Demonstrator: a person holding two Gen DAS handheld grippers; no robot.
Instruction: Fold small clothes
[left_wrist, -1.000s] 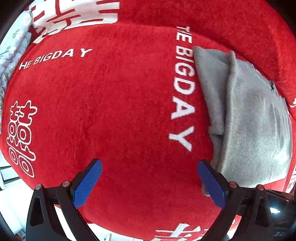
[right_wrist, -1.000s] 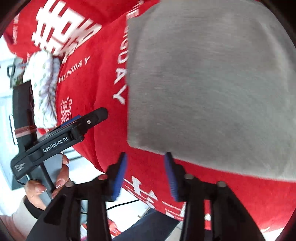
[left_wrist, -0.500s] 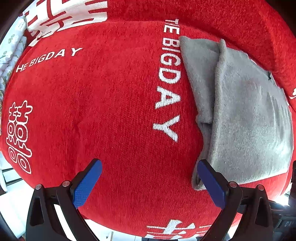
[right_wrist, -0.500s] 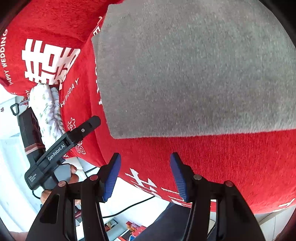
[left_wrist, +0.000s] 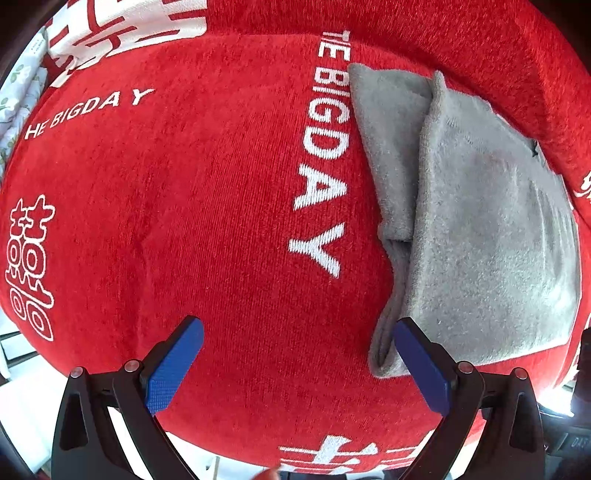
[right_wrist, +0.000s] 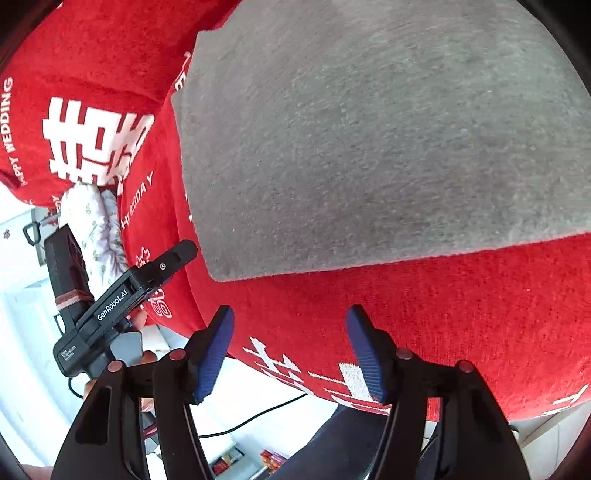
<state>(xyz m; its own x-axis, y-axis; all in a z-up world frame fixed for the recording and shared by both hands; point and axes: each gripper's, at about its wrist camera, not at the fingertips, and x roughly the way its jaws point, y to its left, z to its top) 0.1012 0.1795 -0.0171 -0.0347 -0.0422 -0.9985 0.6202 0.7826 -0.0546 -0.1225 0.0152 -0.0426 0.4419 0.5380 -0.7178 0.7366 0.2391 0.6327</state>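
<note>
- Grey fleece-like cloth: the small garment (left_wrist: 480, 236) lies folded on the red blanket (left_wrist: 184, 221), filling the right half of the left wrist view and most of the upper right of the right wrist view (right_wrist: 369, 129).
- Along its left side in the left wrist view, a lower layer sticks out from under the top layer, so the edges are not quite flush.
- Left gripper (left_wrist: 295, 360) hangs above the blanket with its blue pads spread wide and nothing between them; its right pad sits just beside the garment's near left corner.
- Right gripper (right_wrist: 291, 352) is parted to a middling width, also empty, at the lower centre of its frame, near the garment's straight near edge but apart from it.
- The left tool also shows at the lower left of the right wrist view, off the blanket's edge.
- Handling, as a judgement: the cloth looks soft, light and limp, so it will sag and drape when lifted, and layers may slide apart.
- Best hold is probably at a corner or along the near edge, pinching all layers together.
- The plush blanket beneath may snag a low pad.
</note>
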